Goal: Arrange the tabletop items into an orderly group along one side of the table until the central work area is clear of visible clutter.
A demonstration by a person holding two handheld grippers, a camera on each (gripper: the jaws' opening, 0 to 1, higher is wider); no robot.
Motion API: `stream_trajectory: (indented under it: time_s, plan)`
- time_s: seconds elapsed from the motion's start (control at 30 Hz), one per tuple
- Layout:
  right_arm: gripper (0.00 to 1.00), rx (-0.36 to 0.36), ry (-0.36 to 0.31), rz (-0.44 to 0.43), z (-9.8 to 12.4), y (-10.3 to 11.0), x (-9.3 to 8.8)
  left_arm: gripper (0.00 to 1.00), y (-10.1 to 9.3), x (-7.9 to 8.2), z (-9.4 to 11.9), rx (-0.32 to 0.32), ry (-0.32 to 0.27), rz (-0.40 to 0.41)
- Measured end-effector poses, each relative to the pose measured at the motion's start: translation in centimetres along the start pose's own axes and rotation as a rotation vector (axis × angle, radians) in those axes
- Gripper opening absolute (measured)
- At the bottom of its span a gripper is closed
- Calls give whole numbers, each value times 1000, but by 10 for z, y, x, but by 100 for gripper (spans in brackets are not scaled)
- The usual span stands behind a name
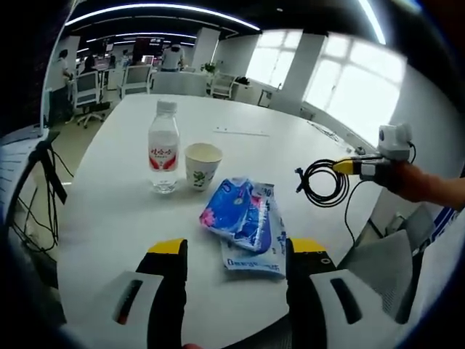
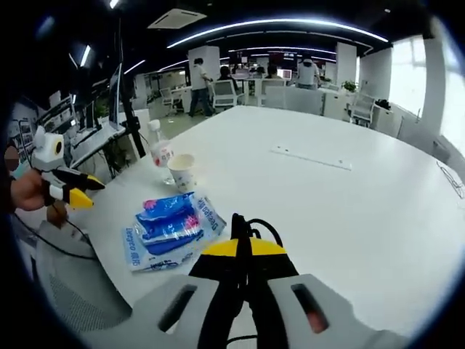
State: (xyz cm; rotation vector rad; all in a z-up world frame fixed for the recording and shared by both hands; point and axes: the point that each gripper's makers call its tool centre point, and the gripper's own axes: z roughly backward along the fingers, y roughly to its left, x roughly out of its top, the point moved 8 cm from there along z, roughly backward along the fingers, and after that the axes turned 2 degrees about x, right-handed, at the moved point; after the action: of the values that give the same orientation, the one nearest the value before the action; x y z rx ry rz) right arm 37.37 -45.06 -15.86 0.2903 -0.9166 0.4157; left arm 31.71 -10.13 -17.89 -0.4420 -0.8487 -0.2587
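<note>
My left gripper [image 1: 236,251] is open above the near edge of the white table [image 1: 109,211], with nothing between its yellow-tipped jaws. Just ahead of it lie blue wet-wipe packets [image 1: 243,218], one on top of another. Beyond them stand a paper cup [image 1: 202,166] and a water bottle [image 1: 163,149] with a red label. My right gripper [image 2: 242,247] is shut on a coiled black cable [image 2: 251,224], held above the table. From the left gripper view, that right gripper [image 1: 356,166] hangs the cable [image 1: 325,183] off the table's right side.
A thin white strip [image 2: 311,158] lies on the far part of the table [image 2: 363,218]. The packets [image 2: 171,225], cup [image 2: 180,171] and bottle [image 2: 160,151] sit near its left edge, with the left gripper [image 2: 76,193] beside them. Office chairs [image 1: 87,91] and people stand far behind.
</note>
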Motion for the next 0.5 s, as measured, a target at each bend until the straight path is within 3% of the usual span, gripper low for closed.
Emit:
stream_trajectory:
  time_s: [0.2, 0.5]
  plan:
    - [0, -16, 6, -13, 4, -12, -3, 54, 0, 1, -1, 5, 3, -2]
    - [0, 7, 56, 22, -2, -10, -11, 55, 0, 4, -1, 12, 5, -7]
